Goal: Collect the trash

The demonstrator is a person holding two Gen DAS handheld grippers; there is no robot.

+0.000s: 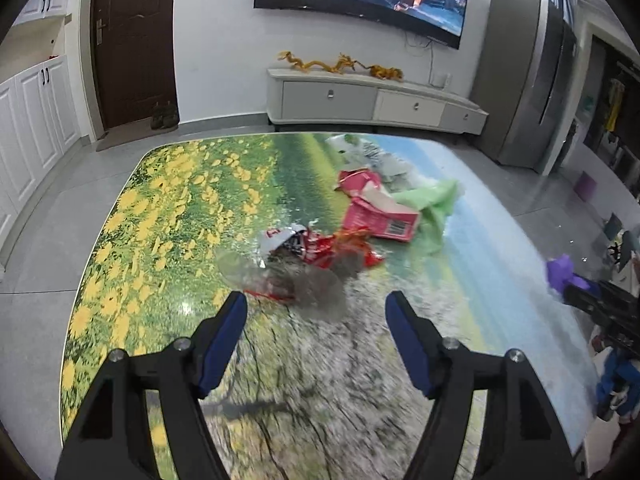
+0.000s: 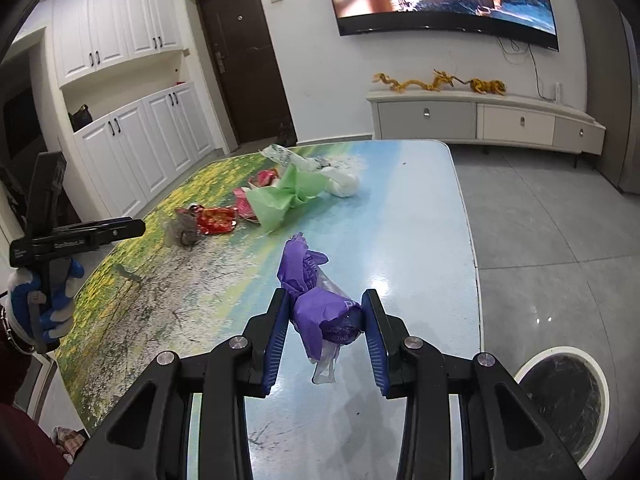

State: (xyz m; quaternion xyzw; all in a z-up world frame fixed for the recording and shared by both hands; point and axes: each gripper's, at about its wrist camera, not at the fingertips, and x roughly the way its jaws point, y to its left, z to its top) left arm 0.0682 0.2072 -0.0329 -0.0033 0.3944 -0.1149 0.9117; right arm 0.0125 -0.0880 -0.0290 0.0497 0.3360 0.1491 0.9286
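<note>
My right gripper [image 2: 326, 312] is shut on a crumpled purple wrapper [image 2: 316, 312] and holds it above the table's near right part; the wrapper also shows at the right of the left wrist view [image 1: 560, 270]. My left gripper [image 1: 316, 312] is open and empty, just short of a grey clear plastic piece [image 1: 304, 284] and a red foil wrapper [image 1: 320, 248]. Behind them lie a pink carton [image 1: 380, 216], a green bag [image 1: 436, 204] and a white printed bag [image 1: 368, 156]. The same pile shows in the right wrist view [image 2: 272, 200].
The table [image 1: 160, 208] has a printed meadow top. A white-rimmed bin with a black liner [image 2: 568, 400] stands on the floor at the table's near right. A TV cabinet [image 1: 372, 100] stands by the far wall, white cupboards [image 2: 136, 148] to the left.
</note>
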